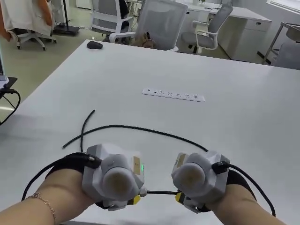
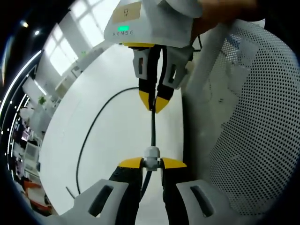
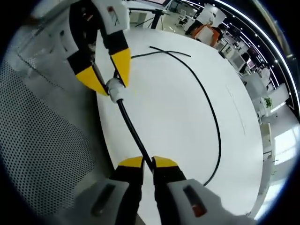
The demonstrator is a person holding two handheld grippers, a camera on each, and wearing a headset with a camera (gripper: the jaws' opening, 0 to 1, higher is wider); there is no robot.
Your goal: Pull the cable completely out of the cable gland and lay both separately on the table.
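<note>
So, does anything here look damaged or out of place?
Nothing stands out. The left gripper holds the cable gland, the right gripper holds the cable beside it, and the cable curves loosely over the table.

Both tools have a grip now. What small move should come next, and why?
Probably draw the right tool straight away from the left tool, along the cable. The left tool is shut on the white cable gland, the right tool on the black cable, and the cable runs through the gland.
</note>
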